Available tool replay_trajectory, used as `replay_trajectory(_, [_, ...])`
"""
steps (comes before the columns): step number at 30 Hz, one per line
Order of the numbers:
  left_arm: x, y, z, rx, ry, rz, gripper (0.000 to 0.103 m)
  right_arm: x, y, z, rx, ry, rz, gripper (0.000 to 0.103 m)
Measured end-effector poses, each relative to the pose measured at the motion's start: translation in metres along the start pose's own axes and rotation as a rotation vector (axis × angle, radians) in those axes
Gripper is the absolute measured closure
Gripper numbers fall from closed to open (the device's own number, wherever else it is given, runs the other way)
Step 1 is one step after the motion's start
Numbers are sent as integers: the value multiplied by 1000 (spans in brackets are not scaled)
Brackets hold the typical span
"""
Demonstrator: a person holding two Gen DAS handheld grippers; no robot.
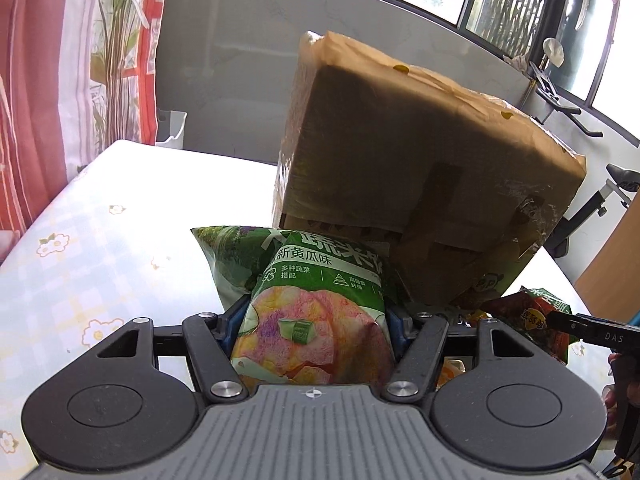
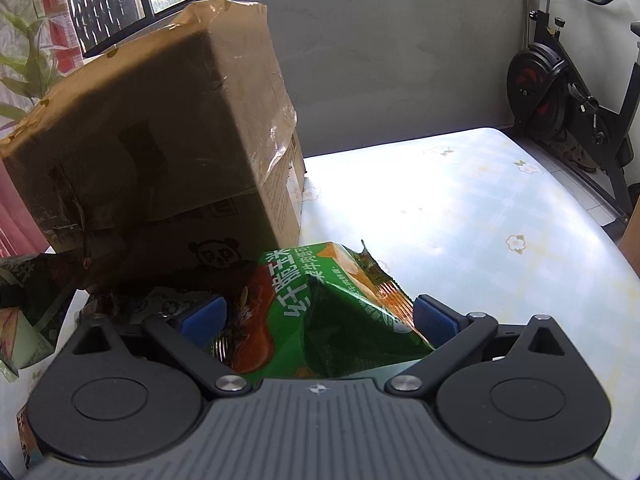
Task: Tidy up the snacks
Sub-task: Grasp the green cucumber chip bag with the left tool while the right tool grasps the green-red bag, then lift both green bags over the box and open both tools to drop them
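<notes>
My left gripper (image 1: 316, 314) is shut on a green cucumber-flavour snack bag (image 1: 316, 276); its blue pads press into both sides of the puffed pack. The pack stands just in front of a big brown cardboard box (image 1: 420, 140) on the table. In the right wrist view my right gripper (image 2: 320, 314) is shut on a creased green and orange snack bag (image 2: 344, 304) that fills the space between the blue pads (image 2: 434, 320). The cardboard box (image 2: 152, 120) rises close behind on the left. The right gripper's finger (image 1: 576, 326) and its bag (image 1: 534, 318) show at the right edge of the left wrist view.
The table wears a pale floral cloth (image 1: 100, 240), which lies bare to the right of the box (image 2: 480, 220). More snack packets (image 2: 28, 332) lie at the box's foot. An exercise bike (image 2: 560, 92) stands beyond the table; a red curtain (image 1: 36, 100) hangs at far left.
</notes>
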State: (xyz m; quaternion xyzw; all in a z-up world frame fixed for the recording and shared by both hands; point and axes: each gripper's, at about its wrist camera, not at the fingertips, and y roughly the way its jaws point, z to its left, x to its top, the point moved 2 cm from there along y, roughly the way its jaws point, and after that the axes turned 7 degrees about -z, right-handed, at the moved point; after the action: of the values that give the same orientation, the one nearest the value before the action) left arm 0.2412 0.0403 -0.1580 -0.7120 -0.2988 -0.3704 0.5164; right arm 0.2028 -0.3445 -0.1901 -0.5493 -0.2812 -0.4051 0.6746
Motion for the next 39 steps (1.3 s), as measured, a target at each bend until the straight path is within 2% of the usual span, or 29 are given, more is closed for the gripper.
replay_trajectory(3, [3,-9,-2,17,-3,-28,35,2,1,14,10,-92,-9,2])
replay_trajectory(7, [6,-18,-2,27,-12,-49,35,0,6,42,29,-279,5,2])
replay_trajectory(11, [6,-19,-1,32,-17,-48,35,-13,17,65,-18,-504,35,2])
replay_trajectory(13, [5,-21,-2,32,-21,-48,35,-18,27,68,-45,-547,64,1])
replay_trajectory(16, [7,-22,-1,34,-27,-54,35,-18,36,65,-74,-540,64,4])
replay_trajectory(19, [9,-24,1,40,-32,-63,35,-14,39,58,-99,-491,59,16])
replay_trajectory(22, [9,-28,0,47,-32,-75,35,-10,37,52,-58,-436,60,23])
replay_trajectory(28, [12,-39,-5,57,0,-98,35,-3,16,38,26,-314,34,25])
replay_trajectory(39, [35,-80,-11,75,44,-199,35,23,-48,37,170,-223,-52,26])
